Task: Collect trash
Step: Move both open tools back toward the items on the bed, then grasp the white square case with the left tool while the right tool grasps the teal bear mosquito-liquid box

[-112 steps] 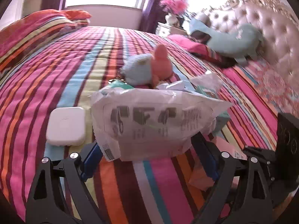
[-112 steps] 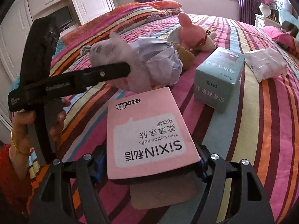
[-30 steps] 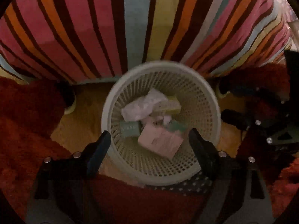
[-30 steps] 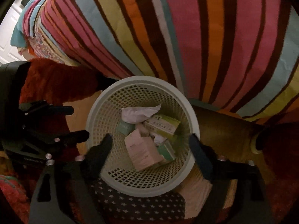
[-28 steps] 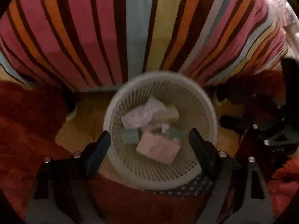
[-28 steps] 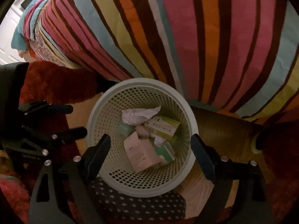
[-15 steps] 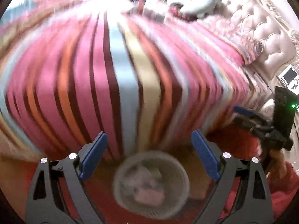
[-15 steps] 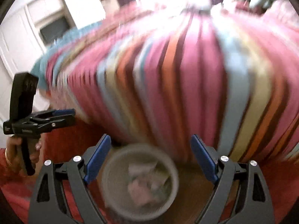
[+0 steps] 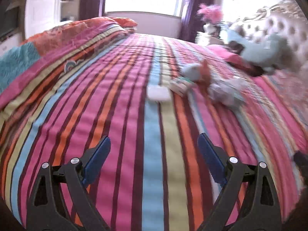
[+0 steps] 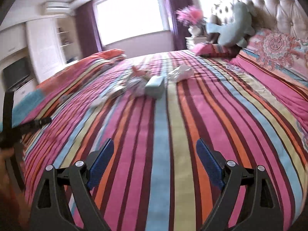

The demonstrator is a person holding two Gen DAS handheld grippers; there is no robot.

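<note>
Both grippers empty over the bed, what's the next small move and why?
Probably reach the right gripper forward toward the pale teal cardboard box lying mid-bed on the striped bedspread. Its fingers are open with nothing between them, and the box lies nearly straight ahead of it. The left gripper, also open and empty, could take the white flat case.

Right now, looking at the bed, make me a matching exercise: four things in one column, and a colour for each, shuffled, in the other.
Things:
1. flat case
2. box
3. curtains
4. flower bunch

Colours:
A. pink
B. white
C. pale teal
D. purple

The flat case lies on the striped bedspread, in the left wrist view. The box stands among the clutter in the middle of the bed, in the right wrist view. The curtains flank the window, and the flower bunch stands by the headboard.

Pairs: 1-B, 2-C, 3-D, 4-A
</note>
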